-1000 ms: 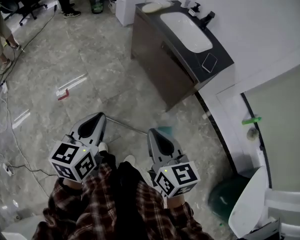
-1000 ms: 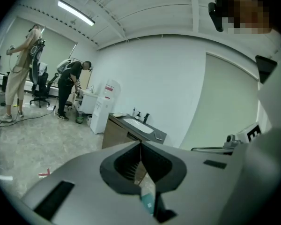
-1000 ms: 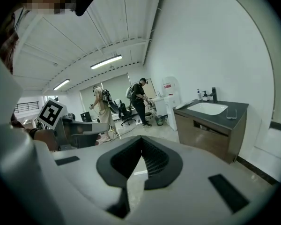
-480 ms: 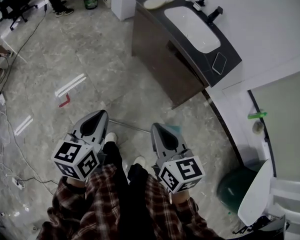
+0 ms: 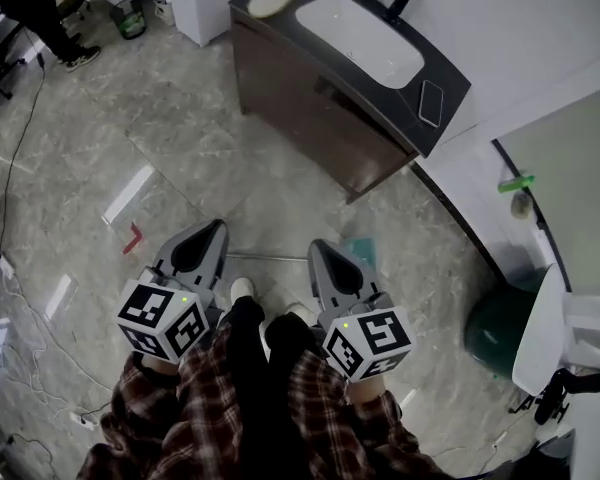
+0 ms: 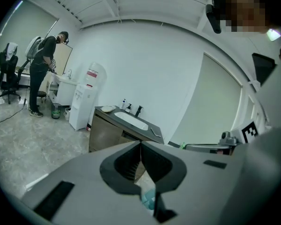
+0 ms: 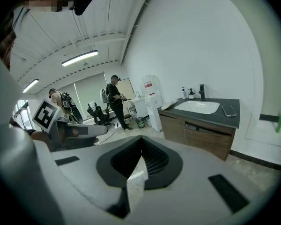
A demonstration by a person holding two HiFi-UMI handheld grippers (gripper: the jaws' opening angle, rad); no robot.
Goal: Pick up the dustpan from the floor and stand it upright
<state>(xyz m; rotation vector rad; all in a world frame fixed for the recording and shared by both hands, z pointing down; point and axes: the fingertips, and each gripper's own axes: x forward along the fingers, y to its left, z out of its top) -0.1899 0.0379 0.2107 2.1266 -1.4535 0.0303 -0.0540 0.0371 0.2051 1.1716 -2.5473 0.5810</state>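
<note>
The dustpan lies flat on the grey floor in the head view: a teal pan (image 5: 360, 252) just right of my right gripper's tip, and a thin metal handle (image 5: 270, 257) running left between the two grippers. A patch of the teal pan (image 6: 148, 199) shows below the jaws in the left gripper view. My left gripper (image 5: 218, 225) hovers above the handle's left end, its jaws shut and empty (image 6: 140, 143). The right gripper (image 5: 316, 245) hovers beside the pan, jaws also shut with nothing in them (image 7: 141, 138). Neither touches the dustpan.
A dark vanity cabinet (image 5: 320, 118) with a white sink stands just ahead, a phone (image 5: 431, 101) on its counter. A green bin (image 5: 495, 323) sits at the right by the wall. Red tape (image 5: 132, 238) marks the floor at left; another person (image 5: 40, 8) stands far left.
Both grippers have moved forward over the floor toward the cabinet, which now looks nearer. The dustpan has stayed where it lay. Both grippers stay shut.
</note>
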